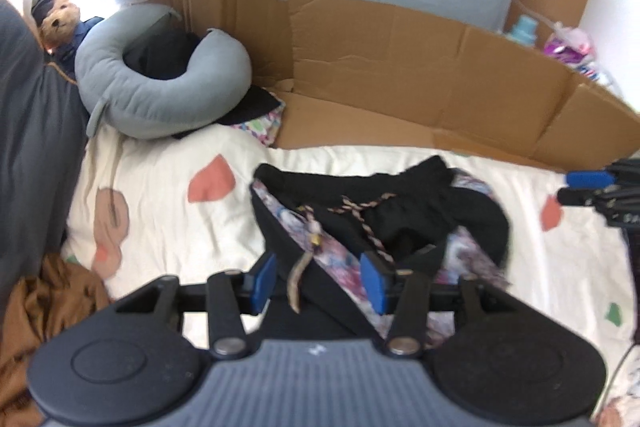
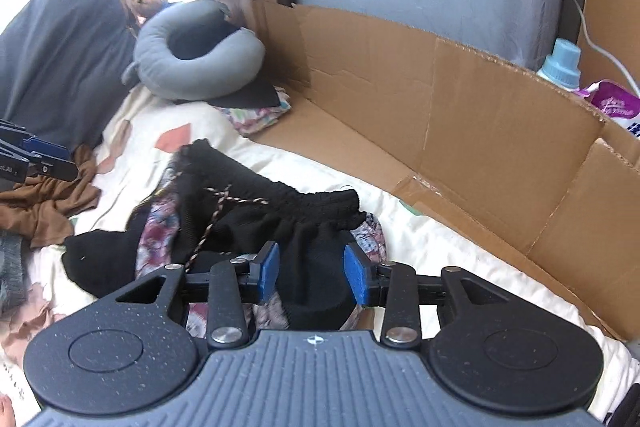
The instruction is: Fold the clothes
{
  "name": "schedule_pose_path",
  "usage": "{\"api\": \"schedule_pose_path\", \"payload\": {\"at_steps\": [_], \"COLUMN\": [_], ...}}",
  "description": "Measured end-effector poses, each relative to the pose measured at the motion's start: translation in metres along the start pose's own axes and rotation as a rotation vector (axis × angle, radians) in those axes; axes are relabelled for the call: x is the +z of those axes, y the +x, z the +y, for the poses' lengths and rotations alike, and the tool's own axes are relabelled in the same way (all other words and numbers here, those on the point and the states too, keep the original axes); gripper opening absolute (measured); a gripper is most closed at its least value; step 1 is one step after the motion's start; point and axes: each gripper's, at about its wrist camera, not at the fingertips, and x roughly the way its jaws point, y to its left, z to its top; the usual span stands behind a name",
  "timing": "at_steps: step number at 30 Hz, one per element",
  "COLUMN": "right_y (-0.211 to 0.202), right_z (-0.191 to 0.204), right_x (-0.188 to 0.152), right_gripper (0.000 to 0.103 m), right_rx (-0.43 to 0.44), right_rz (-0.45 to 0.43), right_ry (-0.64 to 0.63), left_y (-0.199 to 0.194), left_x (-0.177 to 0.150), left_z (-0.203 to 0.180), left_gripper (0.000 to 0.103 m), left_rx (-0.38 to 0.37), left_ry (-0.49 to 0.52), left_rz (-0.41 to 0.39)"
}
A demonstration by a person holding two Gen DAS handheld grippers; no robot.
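Far left of the left wrist view, a dark grey pillow (image 1: 28, 131) stands against the edge, a brown garment (image 1: 48, 307) bunched below it. Up in the upper left, a grey neck pillow (image 1: 160, 95) curls beside a teddy bear (image 1: 60, 21).

Centre frame now: the black shorts (image 1: 384, 211) lie crumpled on the cream bedspread (image 1: 172, 227), floral lining and a braided drawstring (image 1: 362, 215) showing. The left gripper (image 1: 322, 281) is low and level over the near edge, blue pads parted, cloth lying between them but not pinched.

Behind runs flattened cardboard (image 1: 400, 75).

In the right wrist view, the right gripper (image 2: 311, 274) tilts down over the shorts' (image 2: 304, 219) black fabric at lower centre, fingers spread wide and released. At the right edge of the left wrist view it pokes in well apart from the garment.
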Motion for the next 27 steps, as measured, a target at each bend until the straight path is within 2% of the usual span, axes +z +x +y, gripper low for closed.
{"api": "schedule_pose_path", "payload": {"at_steps": [4,6,10,18,20,27], "right_y": [-0.019,-0.027,-0.029,0.017,0.033,0.068], "right_z": [0.005,0.007,0.009,0.028,0.030,0.026], "right_x": [-0.013,-0.021,-0.043,-0.084,-0.092,-0.109], "right_gripper": [0.045,0.053,0.054,0.054,0.053,0.053], "right_rx": [0.022,0.036,0.060,0.119,0.126,0.142], "right_rz": [-0.032,-0.055,-0.094,-0.079,-0.080,0.001], "right_ry": [0.042,0.073,0.116,0.097,0.113,0.156], "left_y": [-0.018,-0.022,-0.015,0.047,0.060,0.088], "left_x": [-0.020,-0.032,-0.060,-0.108,-0.113,-0.129], "left_z": [-0.008,-0.014,-0.028,-0.038,-0.039,-0.046], "left_gripper": [0.050,0.050,0.050,0.049,0.048,0.047], "left_rx": [-0.040,-0.052,-0.067,-0.097,-0.097,-0.092], "left_ry": [-0.098,-0.139,-0.177,-0.186,-0.180,-0.160], "left_rz": [-0.007,-0.019,-0.052,-0.047,-0.043,-0.059]}}
